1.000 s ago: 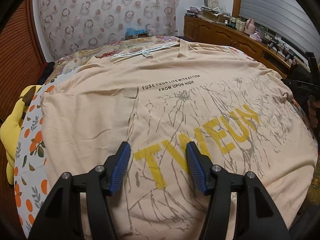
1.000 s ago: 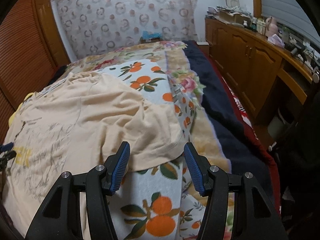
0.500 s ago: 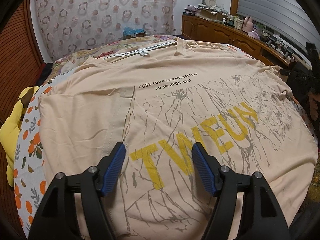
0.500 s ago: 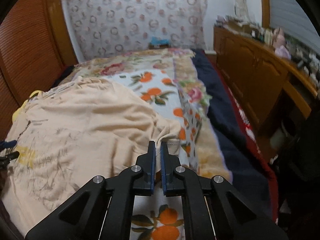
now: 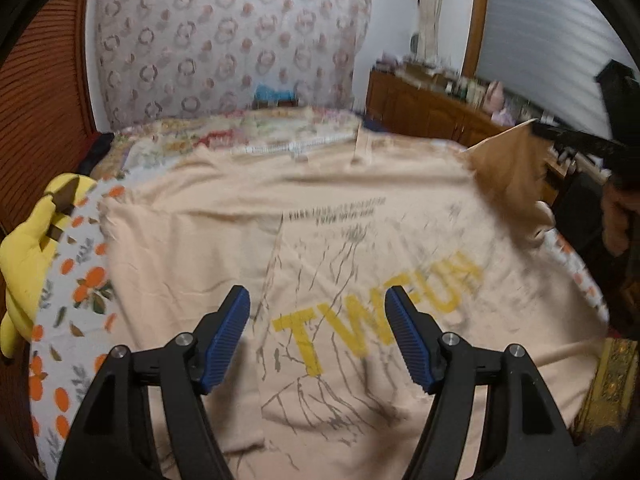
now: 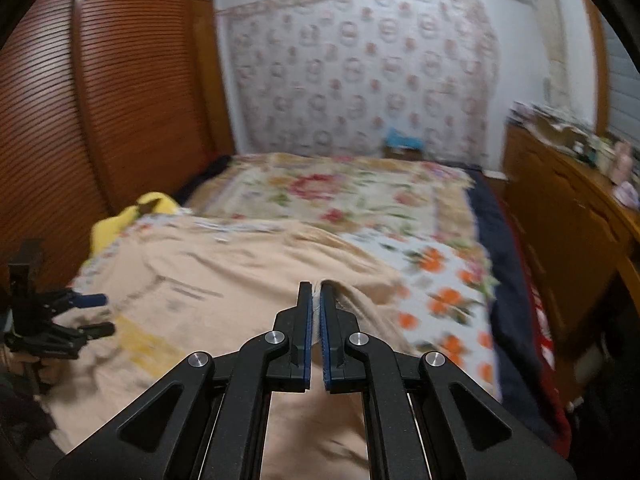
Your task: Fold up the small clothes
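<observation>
A peach T-shirt [image 5: 360, 240] with yellow letters lies spread on the bed, its neck at the far side. My left gripper [image 5: 316, 296] hovers open above the shirt's lower left part, with nothing between its blue pads. My right gripper [image 6: 316, 292] is shut on the edge of the shirt's right sleeve and holds it lifted off the bed. In the left wrist view that raised sleeve [image 5: 508, 176] hangs as a brown flap from the right gripper [image 5: 560, 136]. In the right wrist view the left gripper [image 6: 96, 314] shows open at the far left over the T-shirt [image 6: 240, 280].
An orange-print blanket [image 5: 72, 300] lies under the shirt, with a yellow plush toy [image 5: 24, 248] at the bed's left edge. A floral bedspread [image 6: 340, 188] covers the far half. A wooden wardrobe [image 6: 100, 100] stands left, a cluttered dresser [image 6: 568, 200] right.
My right gripper closed on the sleeve edge, then lifted it up and over toward the shirt's middle. My left gripper opened a little wider and rose slightly.
</observation>
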